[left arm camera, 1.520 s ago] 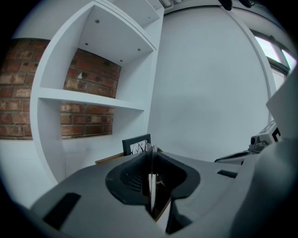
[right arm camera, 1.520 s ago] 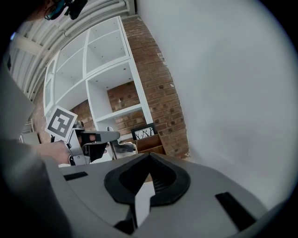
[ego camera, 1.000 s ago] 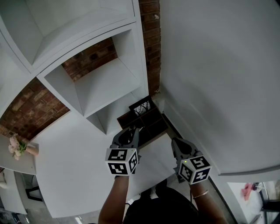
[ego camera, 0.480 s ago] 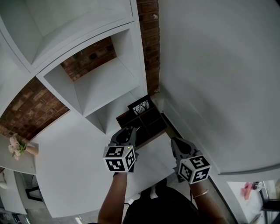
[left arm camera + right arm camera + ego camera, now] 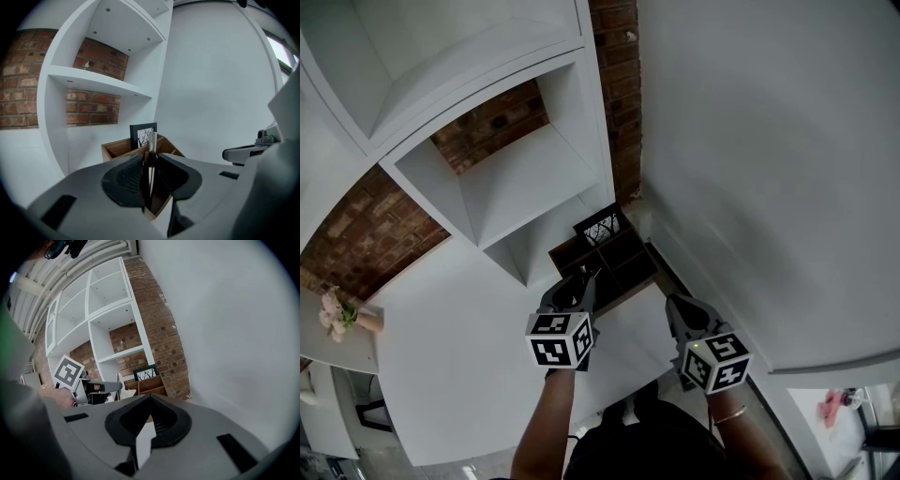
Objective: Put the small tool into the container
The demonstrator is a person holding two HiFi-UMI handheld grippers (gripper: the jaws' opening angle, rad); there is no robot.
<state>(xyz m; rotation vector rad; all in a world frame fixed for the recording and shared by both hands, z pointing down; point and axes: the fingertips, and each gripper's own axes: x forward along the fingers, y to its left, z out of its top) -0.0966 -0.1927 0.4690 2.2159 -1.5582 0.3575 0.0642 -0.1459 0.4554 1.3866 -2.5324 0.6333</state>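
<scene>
A thin metal tool (image 5: 151, 157) stands upright between the jaws of my left gripper (image 5: 151, 161), which is shut on it. Just beyond its tip is a wooden container (image 5: 121, 149) with open compartments; a black-framed picture (image 5: 143, 135) stands in its far part. In the head view the left gripper (image 5: 583, 281) hovers at the near edge of the container (image 5: 623, 265). My right gripper (image 5: 674, 307) hangs to the right, jaws shut with nothing between them. In the right gripper view the left gripper (image 5: 112, 386), the tool (image 5: 118, 379) and the container (image 5: 151, 385) show ahead.
The container sits on a white tabletop (image 5: 459, 356) against white shelving (image 5: 516, 178) backed by a brick wall (image 5: 619, 103). A plain white wall (image 5: 769, 169) runs along the right. A small bunch of flowers (image 5: 337, 314) is at the far left.
The left gripper with the tool has shifted slightly, left and then back towards the container. The right gripper has stayed put.
</scene>
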